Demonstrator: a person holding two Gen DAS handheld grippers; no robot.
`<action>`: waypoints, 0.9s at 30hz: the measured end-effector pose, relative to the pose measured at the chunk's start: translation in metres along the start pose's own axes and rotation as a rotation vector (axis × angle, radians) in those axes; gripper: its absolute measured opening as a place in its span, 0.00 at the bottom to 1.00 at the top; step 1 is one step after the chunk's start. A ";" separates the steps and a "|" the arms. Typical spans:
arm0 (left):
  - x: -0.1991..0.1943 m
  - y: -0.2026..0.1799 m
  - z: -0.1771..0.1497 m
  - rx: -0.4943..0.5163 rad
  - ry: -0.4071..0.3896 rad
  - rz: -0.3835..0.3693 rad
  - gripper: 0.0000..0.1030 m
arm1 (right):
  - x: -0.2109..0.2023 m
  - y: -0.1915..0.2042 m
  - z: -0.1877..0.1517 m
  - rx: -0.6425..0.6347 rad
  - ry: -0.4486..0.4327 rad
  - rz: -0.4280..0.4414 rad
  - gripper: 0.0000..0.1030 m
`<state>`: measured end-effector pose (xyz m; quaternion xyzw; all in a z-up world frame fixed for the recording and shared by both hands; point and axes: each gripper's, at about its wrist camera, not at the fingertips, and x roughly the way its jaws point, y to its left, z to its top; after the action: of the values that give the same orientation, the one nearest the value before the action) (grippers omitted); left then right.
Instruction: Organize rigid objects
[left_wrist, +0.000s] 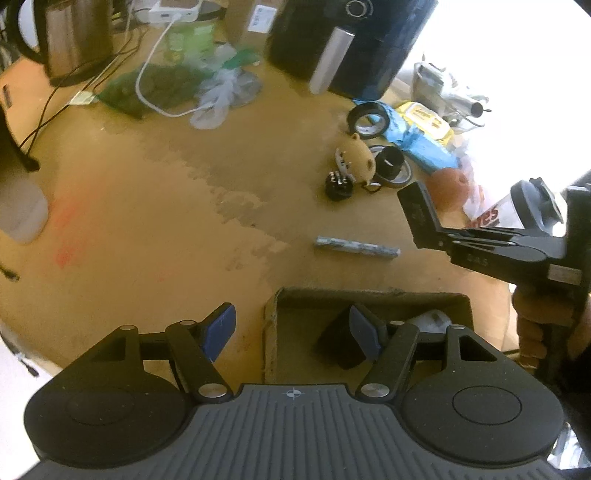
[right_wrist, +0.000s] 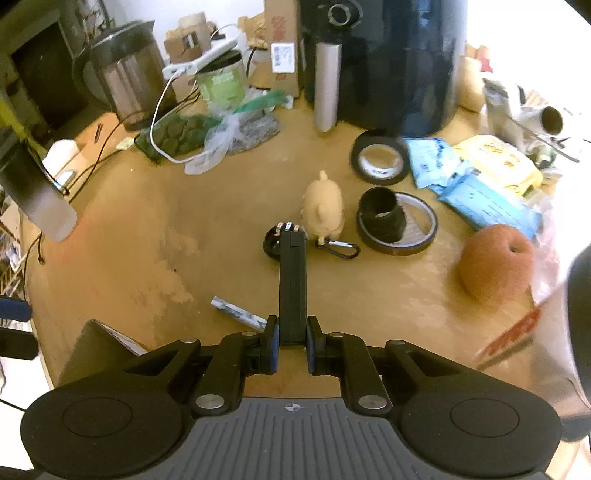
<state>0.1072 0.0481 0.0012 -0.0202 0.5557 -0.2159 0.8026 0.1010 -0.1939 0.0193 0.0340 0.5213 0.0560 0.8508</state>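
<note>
- Table (right_wrist: 229, 258) under both your grippers, tan and worn, crowded along its far edge.
- Air fryer (right_wrist: 388, 62), black, stands at the back; a steel kettle (right_wrist: 129, 74) stands far left.
- Cardboard box (left_wrist: 369, 299) sits open at the near edge, with a dark item inside.
- Your left gripper (left_wrist: 291, 328) hovers over the box rim, jaws spread wide, holding nothing.
- Your right gripper (right_wrist: 292, 341) is clamped on a black bar (right_wrist: 292, 280), which points forward above the table.
- Orange ball (right_wrist: 496, 260) rests to the right.
- Tape roll (right_wrist: 380, 157) lies near the fryer.
- Tan toy (right_wrist: 323, 212) sits mid-table.
- Grey stick (left_wrist: 357, 247) lies just beyond the box.
</note>
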 end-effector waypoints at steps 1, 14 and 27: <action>0.001 -0.002 0.002 0.008 0.000 -0.001 0.66 | -0.004 -0.001 -0.001 0.008 -0.006 -0.001 0.16; 0.022 -0.022 0.028 0.110 -0.004 -0.021 0.66 | -0.038 -0.014 -0.019 0.113 -0.044 -0.014 0.16; 0.058 -0.046 0.048 0.256 0.021 -0.044 0.66 | -0.068 -0.016 -0.028 0.151 -0.090 -0.055 0.16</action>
<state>0.1520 -0.0247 -0.0193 0.0724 0.5316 -0.3029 0.7877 0.0462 -0.2189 0.0648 0.0863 0.4862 -0.0086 0.8696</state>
